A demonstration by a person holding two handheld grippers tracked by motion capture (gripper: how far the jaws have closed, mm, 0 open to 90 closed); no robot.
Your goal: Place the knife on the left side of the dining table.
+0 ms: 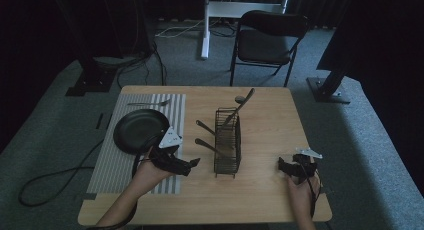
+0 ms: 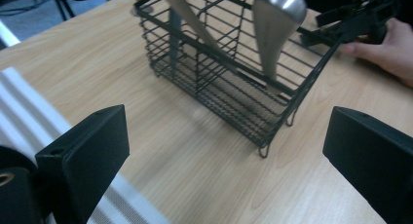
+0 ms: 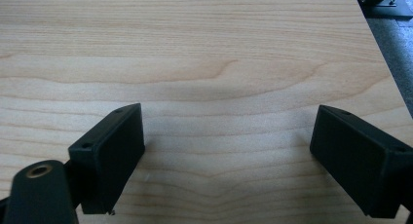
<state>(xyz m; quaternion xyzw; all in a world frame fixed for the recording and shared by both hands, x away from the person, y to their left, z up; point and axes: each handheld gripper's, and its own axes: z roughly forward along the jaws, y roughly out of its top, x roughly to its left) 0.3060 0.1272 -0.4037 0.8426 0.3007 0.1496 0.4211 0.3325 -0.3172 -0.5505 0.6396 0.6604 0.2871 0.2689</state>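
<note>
I had the left tongs point(image 1: 194, 162) pointed at the black wire cutlery basket point(image 1: 227, 140), spread wide with nothing between them, low over the light wooden desk point(image 1: 265, 120) just off the edge of the grey striped placemat point(image 1: 172, 107). They looked lined up that way so the basket sat squarely ahead for a reach. The right tongs point(image 1: 281, 165) were likewise released and empty, resting near the front right of the desk, well apart from the basket; I judged them parked out of the way.

The basket stood upright near the middle of the desk, between the two hands. In it I could see several metal utensils standing handle-up and leaning: a broad rounded steel handle point(image 2: 275, 29) at the near end, a slimmer slanted one point(image 2: 187, 14) behind it, and a dark upright piece point(image 2: 174, 34) further back. From above, one long utensil point(image 1: 242, 102) poked out past the far rim. Which were spoons or forks I could not tell.

A round black plate point(image 1: 137, 130) lay empty on the placemat, with a silver fork point(image 1: 147, 103) beyond it, set as a place setting, I supposed.
</note>
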